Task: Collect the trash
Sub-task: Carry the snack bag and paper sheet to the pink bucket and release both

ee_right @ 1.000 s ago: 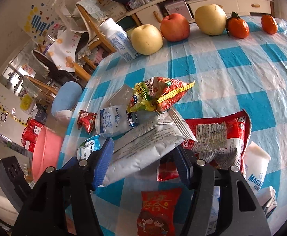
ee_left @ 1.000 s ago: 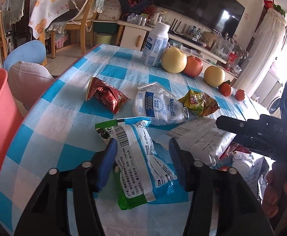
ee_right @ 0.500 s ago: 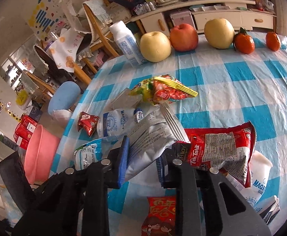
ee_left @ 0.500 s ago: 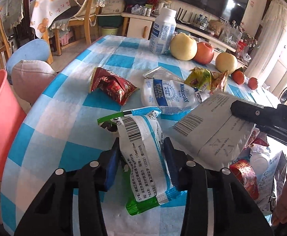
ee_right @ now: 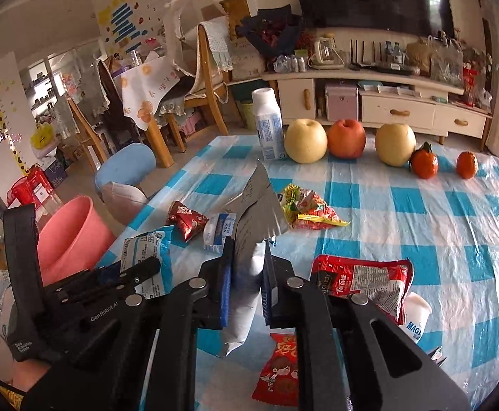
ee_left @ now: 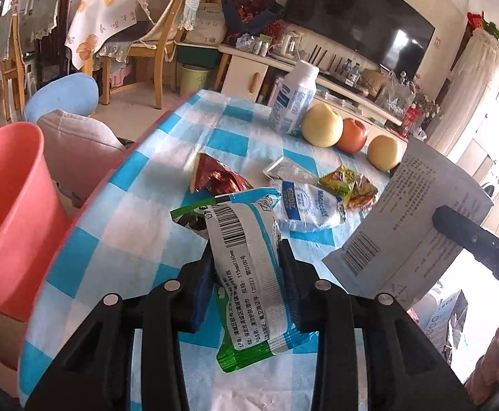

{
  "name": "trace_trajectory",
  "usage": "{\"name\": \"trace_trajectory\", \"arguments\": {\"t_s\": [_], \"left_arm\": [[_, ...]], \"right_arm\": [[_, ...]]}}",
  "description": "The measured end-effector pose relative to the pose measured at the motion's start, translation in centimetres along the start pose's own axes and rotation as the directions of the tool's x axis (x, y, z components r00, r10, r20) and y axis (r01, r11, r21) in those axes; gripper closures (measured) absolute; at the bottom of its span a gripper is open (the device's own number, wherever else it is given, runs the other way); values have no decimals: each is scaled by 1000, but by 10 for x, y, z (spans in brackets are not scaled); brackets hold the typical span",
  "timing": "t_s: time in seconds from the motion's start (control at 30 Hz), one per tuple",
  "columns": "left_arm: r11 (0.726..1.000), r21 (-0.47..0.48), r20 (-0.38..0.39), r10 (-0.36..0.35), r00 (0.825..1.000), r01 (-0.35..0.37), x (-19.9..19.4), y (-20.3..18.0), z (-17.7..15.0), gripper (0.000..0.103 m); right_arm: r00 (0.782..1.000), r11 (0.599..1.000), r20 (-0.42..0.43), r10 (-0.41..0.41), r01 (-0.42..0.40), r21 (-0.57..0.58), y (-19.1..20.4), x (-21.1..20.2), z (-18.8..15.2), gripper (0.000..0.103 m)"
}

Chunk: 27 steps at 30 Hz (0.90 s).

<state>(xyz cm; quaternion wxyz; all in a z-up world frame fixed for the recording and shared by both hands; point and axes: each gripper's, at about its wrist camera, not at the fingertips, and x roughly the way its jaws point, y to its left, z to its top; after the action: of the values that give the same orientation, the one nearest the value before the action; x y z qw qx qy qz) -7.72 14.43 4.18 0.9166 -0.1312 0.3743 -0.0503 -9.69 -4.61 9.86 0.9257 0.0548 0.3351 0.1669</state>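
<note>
Black hand-held gripper [ee_left: 246, 281], blue pads [ee_left: 201, 294], silver screws, white "GenRobot" lettering

hidden: red wrapper [ee_left: 215, 178] lower part (behind blue-green packet [ee_left: 249, 267]) | cut off: pink bucket [ee_left: 6, 226] at left edge

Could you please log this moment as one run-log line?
left gripper: shut on blue-green wrapper | right gripper: shut on grey packet | bin: ahead

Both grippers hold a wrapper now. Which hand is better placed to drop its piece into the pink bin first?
Left, probably. The left gripper is shut on the blue-and-green wrapper beside the table edge where the pink bin stands. The right gripper, shut on the grey packet, sits farther away.
</note>
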Motion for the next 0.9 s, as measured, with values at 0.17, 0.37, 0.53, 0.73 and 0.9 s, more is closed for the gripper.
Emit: {"name": "trace_trajectory", "arguments": {"t_s": [0.17,0.37,0.53,0.73,0.9], "left_arm": [[997,-76,106,39,994,-31,-31,35,10,66],[966,-213,260,199,945,-145,-77,98,19,66],[903,-340,295,367,882,-262,-101,153,23,66],[845,-462,257,417,872,-268,-107,203,20,66],[827,-514,243,395,886,-228,-110,228,14,65]], "right_arm": [[997,999,67,31,-29,-37,21,-18,16,88],[983,985,130,132,-116,-127,74,-31,41,88],[960,949,124,251,-219,-227,141,-19,60,88],[927,890,69,369,-331,-313,224,21,73,88],[917,863,3,398,-374,-339,277,67,66,87]]}}
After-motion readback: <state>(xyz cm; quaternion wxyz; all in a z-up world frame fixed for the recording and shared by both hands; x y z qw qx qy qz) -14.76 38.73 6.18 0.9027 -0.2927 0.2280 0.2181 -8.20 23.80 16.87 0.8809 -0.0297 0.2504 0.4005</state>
